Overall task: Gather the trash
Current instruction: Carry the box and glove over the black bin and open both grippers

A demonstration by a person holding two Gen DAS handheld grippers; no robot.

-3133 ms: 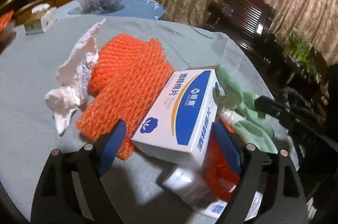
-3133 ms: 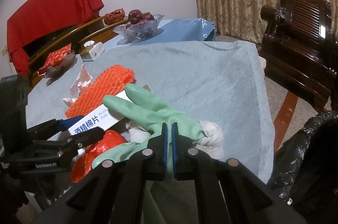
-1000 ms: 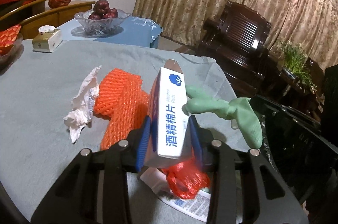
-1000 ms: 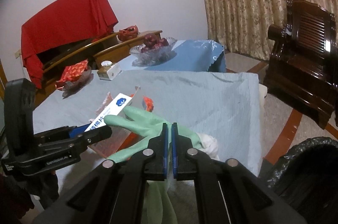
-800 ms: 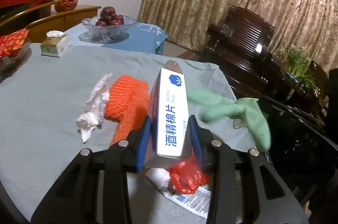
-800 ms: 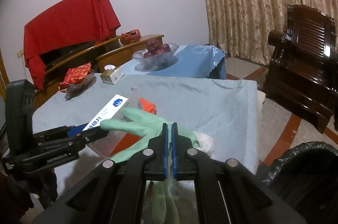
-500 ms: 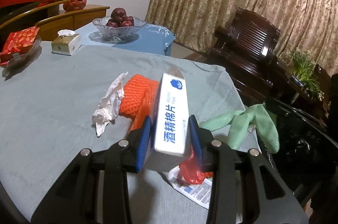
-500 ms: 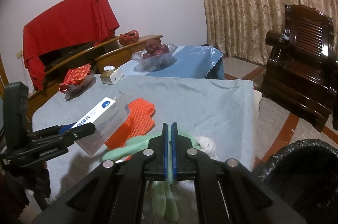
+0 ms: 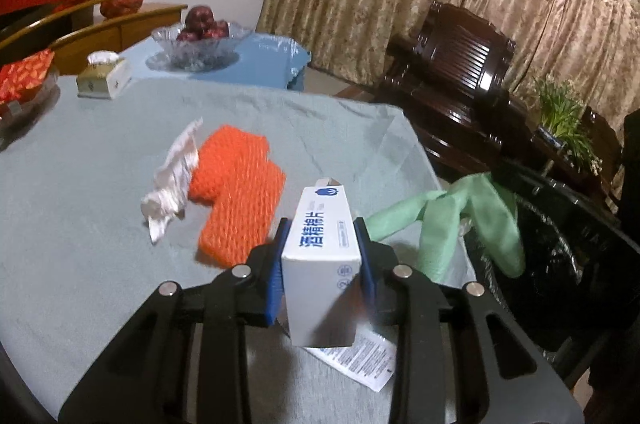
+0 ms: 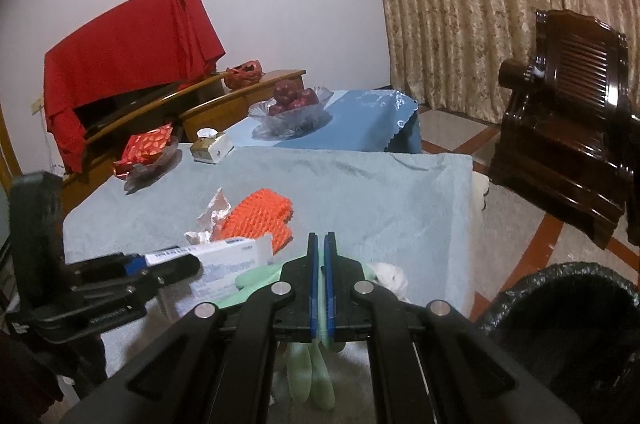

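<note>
Two grips full: left gripper (image 9: 320, 256) clamps box (image 9: 324, 256), long axis fwd. Right gripper (image 10: 319, 280), pinching glove (image 9: 460, 220), sits nearer bin (image 10: 560, 336), lower right.

Gold curtains (image 10: 500, 3) – dark wood chair (image 10: 568, 127)

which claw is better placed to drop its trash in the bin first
Right, probably. The right claw is shut on the green glove, which already hangs at the black bin. The left claw, clamping the white box, sits over the table.

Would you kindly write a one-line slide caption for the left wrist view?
Left gripper clamps a white-and-blue box above the table; a green glove dangles beside the black bin.
</note>
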